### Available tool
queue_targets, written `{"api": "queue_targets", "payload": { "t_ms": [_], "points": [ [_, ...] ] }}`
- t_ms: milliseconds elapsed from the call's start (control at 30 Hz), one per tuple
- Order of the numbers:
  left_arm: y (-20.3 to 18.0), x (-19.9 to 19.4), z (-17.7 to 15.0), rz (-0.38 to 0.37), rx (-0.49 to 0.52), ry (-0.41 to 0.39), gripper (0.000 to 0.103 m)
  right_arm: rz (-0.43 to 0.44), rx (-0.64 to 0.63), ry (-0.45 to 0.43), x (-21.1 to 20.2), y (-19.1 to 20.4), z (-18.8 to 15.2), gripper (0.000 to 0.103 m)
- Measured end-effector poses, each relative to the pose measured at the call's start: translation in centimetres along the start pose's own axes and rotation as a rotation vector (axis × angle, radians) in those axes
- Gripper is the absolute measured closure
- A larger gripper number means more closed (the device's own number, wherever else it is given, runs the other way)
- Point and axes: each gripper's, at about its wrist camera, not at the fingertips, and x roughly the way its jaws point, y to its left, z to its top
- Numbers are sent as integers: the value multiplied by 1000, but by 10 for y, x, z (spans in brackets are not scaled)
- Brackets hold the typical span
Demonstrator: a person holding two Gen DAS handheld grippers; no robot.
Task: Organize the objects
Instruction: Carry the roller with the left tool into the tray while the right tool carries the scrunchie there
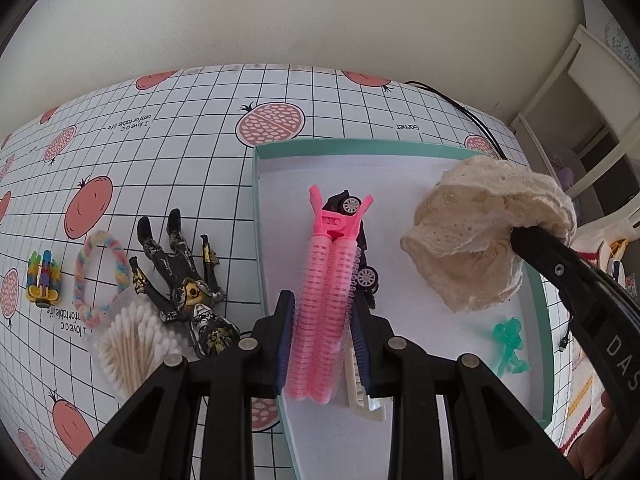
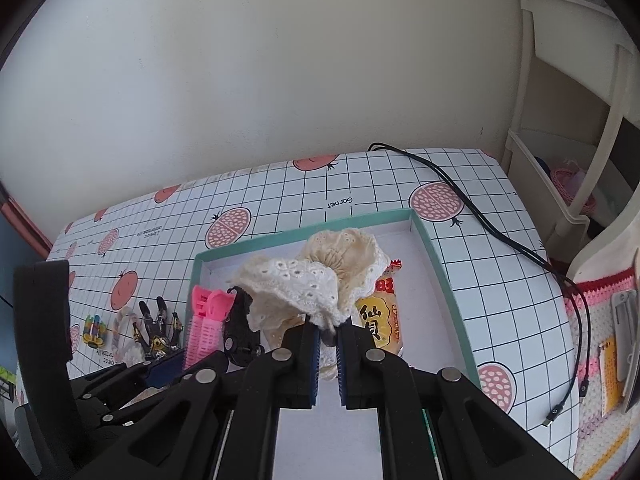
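Left gripper [image 1: 324,344] clamps the pink curler [image 1: 326,296] at frame centre, over the tray [image 1: 340,147]; right gripper [image 2: 328,350] pinches the lace cloth [image 2: 316,280] (hanging above the tray). Lower each before letting go, clear of the toy car [image 1: 354,240].

The pink hair roller [image 1: 326,300] hides most of the black toy car [image 1: 352,216].

Cloth [image 1: 168,128]: you see white with black squares and pink fruit.
Box [image 1: 344,146]: green rim, white inside.
Roller [image 1: 324,300]: pink.
Lace [image 1: 480,232]: cream with tiny holes.
Car [image 1: 366,276]: black, silver wheels.
Figure [image 1: 182,280]: black and gold.
Ring [image 1: 100,280]: pink, blue, yellow.
Little man [image 1: 510,344]: green.
Snack [image 2: 380,316]: yellow and red.
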Motion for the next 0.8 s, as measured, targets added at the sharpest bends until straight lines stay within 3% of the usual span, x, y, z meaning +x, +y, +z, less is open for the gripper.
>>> {"api": "queue_targets", "payload": {
  "t_ms": [367,800],
  "points": [
    [-4,6,-4,5,20,-3,75,-20,-34,65,26,4,-11,95],
    [-2,1,-1,-12,30,6,73,-26,-46,93,28,3,-13,92]
  ]
}}
